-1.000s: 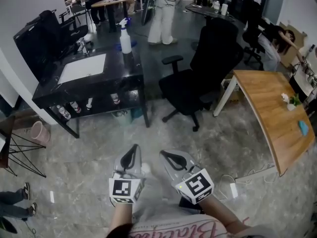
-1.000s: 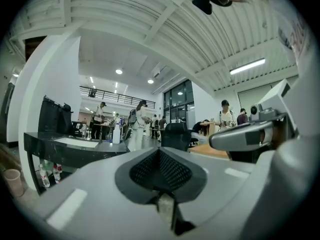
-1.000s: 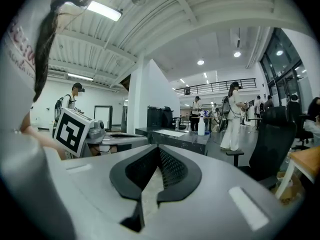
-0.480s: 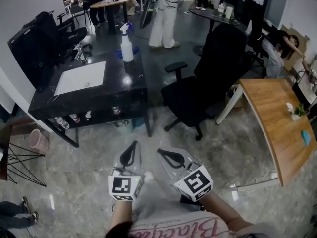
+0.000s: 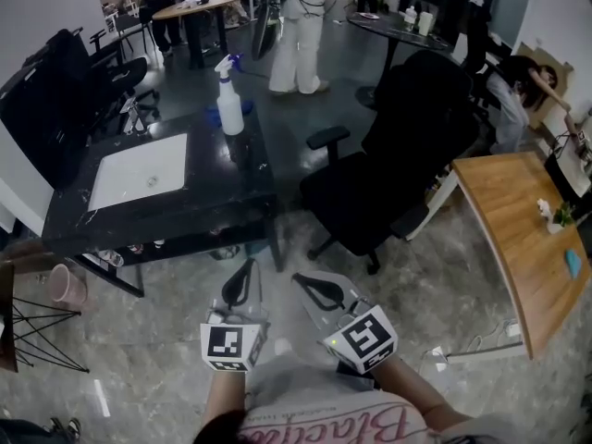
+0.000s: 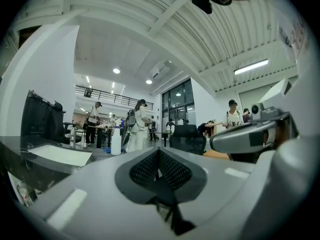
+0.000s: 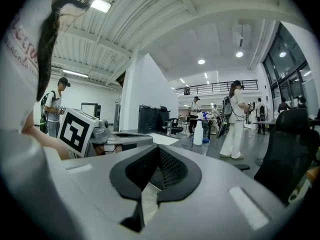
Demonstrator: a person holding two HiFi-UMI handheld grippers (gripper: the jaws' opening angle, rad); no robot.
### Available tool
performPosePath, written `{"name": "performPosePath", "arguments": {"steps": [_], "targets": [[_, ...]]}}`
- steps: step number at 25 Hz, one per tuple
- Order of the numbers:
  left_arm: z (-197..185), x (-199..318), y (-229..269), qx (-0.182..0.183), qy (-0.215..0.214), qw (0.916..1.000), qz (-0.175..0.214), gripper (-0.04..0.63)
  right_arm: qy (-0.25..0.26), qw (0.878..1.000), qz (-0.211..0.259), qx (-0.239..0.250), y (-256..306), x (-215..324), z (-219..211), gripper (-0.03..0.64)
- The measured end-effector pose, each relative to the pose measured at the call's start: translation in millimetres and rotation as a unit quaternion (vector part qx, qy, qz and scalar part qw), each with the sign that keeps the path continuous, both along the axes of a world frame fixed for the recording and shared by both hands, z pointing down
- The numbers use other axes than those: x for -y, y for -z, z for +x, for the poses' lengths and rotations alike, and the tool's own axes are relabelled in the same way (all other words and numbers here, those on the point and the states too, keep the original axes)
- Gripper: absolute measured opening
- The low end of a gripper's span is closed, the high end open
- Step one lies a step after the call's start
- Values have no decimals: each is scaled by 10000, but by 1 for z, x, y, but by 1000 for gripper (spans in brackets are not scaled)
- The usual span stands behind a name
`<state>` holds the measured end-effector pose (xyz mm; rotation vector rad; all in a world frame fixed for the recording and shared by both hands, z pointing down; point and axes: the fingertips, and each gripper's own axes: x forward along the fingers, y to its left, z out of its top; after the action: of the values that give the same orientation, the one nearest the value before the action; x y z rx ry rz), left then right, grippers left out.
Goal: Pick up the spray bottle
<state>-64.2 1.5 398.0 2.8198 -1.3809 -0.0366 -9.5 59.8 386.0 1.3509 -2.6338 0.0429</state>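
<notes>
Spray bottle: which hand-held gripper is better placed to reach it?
Left, marginally. The spray bottle stands far back on the black table, almost straight ahead of the left hand-held gripper; the right hand-held gripper sits nearer the chair. Both shut, empty, far off.

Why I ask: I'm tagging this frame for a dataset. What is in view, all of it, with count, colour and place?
spray bottle: one, white with a blue trigger, upright at the far end of the black table
black table: one, black, left of centre
white panel: one, white, flat on the black table
office chair: one, black, right of the black table
wooden table: one, light brown, right edge
pink pot: one, pink, on the floor left of the black table
standing person: one, white clothes, beyond the black table
left gripper: one, grey, bottom centre, jaws together, empty
right gripper: one, grey, beside the left gripper, jaws together, empty
</notes>
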Motion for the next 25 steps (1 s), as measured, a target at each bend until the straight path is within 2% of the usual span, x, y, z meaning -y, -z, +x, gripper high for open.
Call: {"name": "performPosePath", "arguments": {"steps": [9,17,25], "targets": [[-7,67,1,-13,34,10000,9,-2,181,9998,-103,26,-5,67,-16,2],[-15,102,-4,40,85,10000,-29,-2,238,9995,-188,90,-7,106,-27,2],[-13,134,-16,-26,131,9997,-215,-2,107,9991,-388,129,-20,138,-20,2]]}}
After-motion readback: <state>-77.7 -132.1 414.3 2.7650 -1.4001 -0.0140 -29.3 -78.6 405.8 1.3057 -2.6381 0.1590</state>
